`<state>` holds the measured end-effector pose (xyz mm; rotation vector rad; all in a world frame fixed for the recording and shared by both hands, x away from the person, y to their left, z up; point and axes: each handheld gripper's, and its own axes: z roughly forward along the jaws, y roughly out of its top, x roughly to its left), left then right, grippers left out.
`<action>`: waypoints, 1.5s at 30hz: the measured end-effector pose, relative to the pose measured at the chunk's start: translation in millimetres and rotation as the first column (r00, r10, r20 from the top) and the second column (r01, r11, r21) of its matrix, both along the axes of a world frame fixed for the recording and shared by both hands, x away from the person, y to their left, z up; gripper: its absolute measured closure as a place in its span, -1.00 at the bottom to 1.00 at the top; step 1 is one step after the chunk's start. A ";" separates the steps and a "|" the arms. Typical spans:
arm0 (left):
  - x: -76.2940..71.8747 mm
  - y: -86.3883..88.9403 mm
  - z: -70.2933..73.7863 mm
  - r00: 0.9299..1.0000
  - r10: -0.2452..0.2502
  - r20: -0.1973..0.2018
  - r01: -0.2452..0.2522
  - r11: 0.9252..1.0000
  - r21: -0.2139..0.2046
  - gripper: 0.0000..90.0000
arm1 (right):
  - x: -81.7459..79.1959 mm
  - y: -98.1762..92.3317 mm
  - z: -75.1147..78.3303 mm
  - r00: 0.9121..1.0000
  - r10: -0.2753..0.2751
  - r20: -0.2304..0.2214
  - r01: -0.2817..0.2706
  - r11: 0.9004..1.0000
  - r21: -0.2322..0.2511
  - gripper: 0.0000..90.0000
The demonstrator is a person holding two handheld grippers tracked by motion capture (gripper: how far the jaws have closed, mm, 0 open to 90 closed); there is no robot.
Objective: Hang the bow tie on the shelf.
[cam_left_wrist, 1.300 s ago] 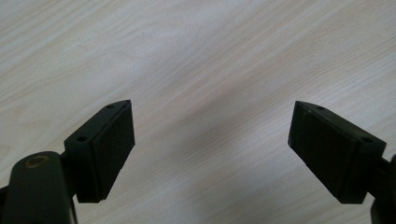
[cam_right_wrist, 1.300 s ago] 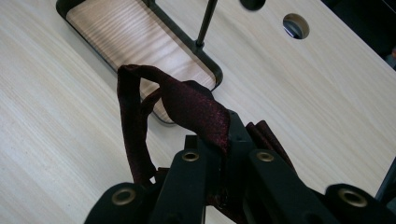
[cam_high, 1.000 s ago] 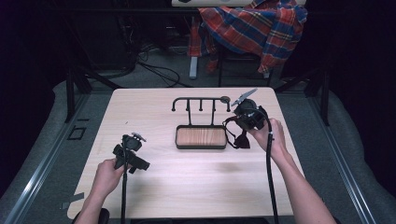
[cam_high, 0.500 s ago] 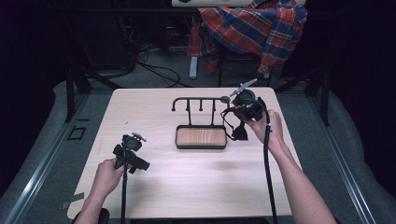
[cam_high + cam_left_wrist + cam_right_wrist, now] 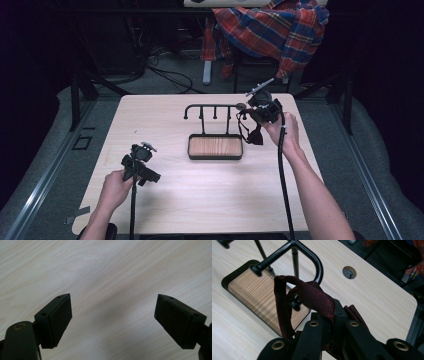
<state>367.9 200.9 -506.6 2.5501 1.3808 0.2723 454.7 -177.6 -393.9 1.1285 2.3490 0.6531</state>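
Dark red strap (image 5: pixel 287 315), a looped fabric band, hangs from the right hand-held gripper (image 5: pixel 260 107), whose jaws are pressed together on the cloth; in the right gripper view the fabric is bunched betw. the black jaws and one loop drapes out fwd and down. The loop sits right at the end of the black rack (image 5: pixel 212 112), near the curved end of its top bar (image 5: pixel 312 257) and just by a small knobbed hook (image 5: pixel 294 303). Can't tell if the strap is already over that hook or only in front of it.

Key relation: hook end lies just ahead of the jaws, loop's long axis roughly vertical, bar running away to the left over the wooden tray base (image 5: pixel 215 146). Right hand is the near one, by far.

Left hand-held gripper (image 5: pixel 141 162) is well apart, low over the bare counter (image 5: pixel 105 270) at front-left, jaws spread wide w/ nothing betw. them.

Judging by this, next is prob. guiding the loop onto or off the hook.
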 end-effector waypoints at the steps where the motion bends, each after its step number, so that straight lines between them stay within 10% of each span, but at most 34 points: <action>1: -0.1 0.0 0.1 1.000 0.000 0.000 0.000 1.000 0.000 -0.67 | 2.0 -1.1 -1.2 1.000 -0.004 -0.002 0.004 1.000 0.006 0.97; 45: -0.3 0.1 0.1 1.000 0.000 0.000 0.000 1.000 0.000 -0.67 | 30.6 -14.3 -40.8 0.987 -0.019 -0.160 0.049 0.981 0.185 0.89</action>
